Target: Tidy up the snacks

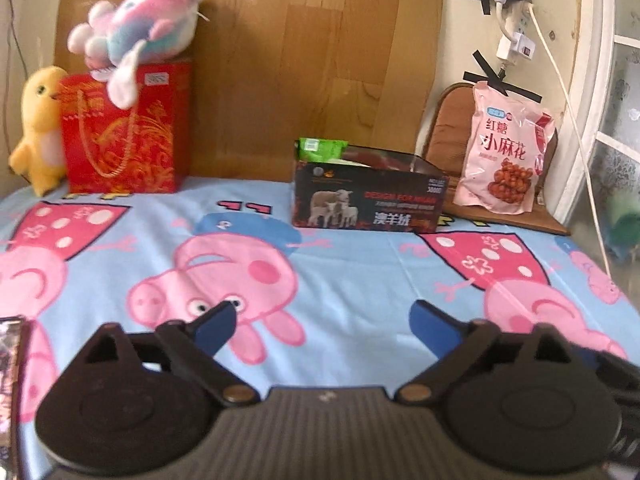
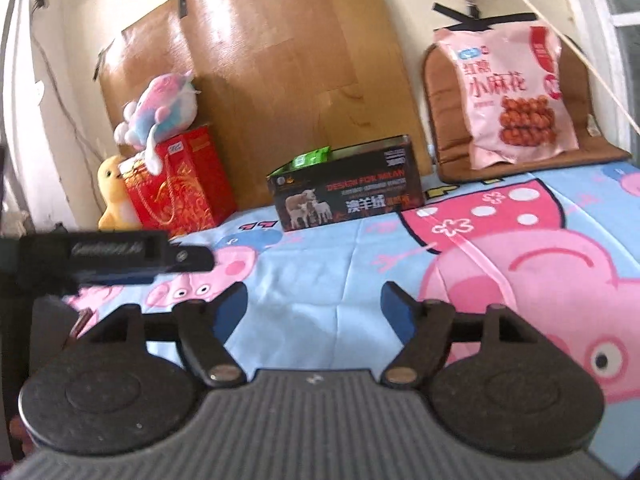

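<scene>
Snack bag [image 1: 502, 148] is leaning on the brown cushion [image 1: 444, 128] beyond the black box [image 1: 366, 196] while I am advancing left gripper [image 1: 324, 322] and right gripper [image 2: 314, 308], both spread empty, needing a reach farther.

Bed layout as I see it from both wrist cameras

Along the far edge of the bed sheet [image 1: 352, 272] I have an open box [image 1: 368, 200] standing near the middle, with a small packet [image 1: 322, 149] sticking up inside its left end. Right of the box, towards the far right corner, a snack bag [image 1: 504, 152] leans upright against a cushion [image 2: 448, 120] that lies on the sheet. At the far left corner stands a gift bag [image 1: 124, 132], a plush fish [image 1: 140, 28] lying on top of it and a plush duck [image 1: 38, 128] just beside it on its left. Behind everything, a wooden board [image 1: 300, 52] leans against the wall.
</scene>
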Tool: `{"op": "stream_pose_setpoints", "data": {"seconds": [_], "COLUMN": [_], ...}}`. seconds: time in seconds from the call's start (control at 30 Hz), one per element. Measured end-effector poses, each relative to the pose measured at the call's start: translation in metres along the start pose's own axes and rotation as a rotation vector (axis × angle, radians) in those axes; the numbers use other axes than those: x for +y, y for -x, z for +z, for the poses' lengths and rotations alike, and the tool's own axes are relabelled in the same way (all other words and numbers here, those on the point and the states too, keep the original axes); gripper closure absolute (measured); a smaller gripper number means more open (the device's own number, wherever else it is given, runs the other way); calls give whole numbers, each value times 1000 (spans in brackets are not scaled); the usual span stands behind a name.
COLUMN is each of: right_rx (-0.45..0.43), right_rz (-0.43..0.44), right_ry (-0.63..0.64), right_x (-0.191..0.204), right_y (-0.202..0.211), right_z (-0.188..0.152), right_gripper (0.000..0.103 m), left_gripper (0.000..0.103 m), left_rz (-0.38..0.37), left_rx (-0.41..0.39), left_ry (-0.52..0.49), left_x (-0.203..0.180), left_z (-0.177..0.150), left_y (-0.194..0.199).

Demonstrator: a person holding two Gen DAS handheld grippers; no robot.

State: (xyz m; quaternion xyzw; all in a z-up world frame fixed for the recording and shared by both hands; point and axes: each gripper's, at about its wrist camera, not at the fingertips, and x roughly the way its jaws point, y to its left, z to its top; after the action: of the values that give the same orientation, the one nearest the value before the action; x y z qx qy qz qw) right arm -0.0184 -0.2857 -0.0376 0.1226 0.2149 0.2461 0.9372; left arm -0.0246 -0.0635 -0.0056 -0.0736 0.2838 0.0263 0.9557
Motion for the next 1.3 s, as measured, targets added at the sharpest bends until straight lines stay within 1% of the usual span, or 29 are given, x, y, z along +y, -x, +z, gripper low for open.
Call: {"op": "stream_pose_setpoints", "data": {"seconds": [0.03, 0.07, 0.13, 0.27, 0.3, 0.4, 0.6, 0.77, 0.87, 1.13, 1.23, 1.3], "right_rx": [-6, -12, -18, -23, -25, -25, -42, -43, -49, -48, -50, -53], "right_rz": [-4, -8, -20, -32, -35, -43, -60, -53, -53, -55, -54, -55], "right_ry": [-21, -41, -73, -98, -106, -122, -118, -89, -83, -84, -79, -78], "right_x": [-1, -2, -3, -3, -3, -3, 1, 8, 9, 10, 11, 12], "right_y": [3, 6, 11, 18, 19, 22, 26, 28, 29, 29, 29, 30], "right_z": [0, -1, -2, -5, -6, -7, -6, -7, -7, -9, -9, -9], "right_gripper": [21, 19, 13, 10, 7, 6, 0, 0, 0, 0, 0, 0], "left_gripper": [0, 0, 0, 0, 0, 0, 0, 0, 0, 0, 0, 0], "left_rz": [10, 19, 33, 46, 49, 67, 138, 178, 203, 297, 319, 319], "left_rx": [-7, -11, -10, 3, 7, 0, -20, 2, -20, -100, -105, -98], "left_ry": [-4, -8, -19, -33, -34, -45, -77, -98, -103, -135, -143, -139], "left_x": [0, -1, -2, -5, -5, -7, -12, -15, -16, -19, -19, -18], "left_z": [-2, -4, -7, -12, -14, -17, -22, -25, -25, -23, -23, -24], "left_y": [4, 7, 10, 13, 13, 15, 17, 13, 16, 23, 23, 22]}}
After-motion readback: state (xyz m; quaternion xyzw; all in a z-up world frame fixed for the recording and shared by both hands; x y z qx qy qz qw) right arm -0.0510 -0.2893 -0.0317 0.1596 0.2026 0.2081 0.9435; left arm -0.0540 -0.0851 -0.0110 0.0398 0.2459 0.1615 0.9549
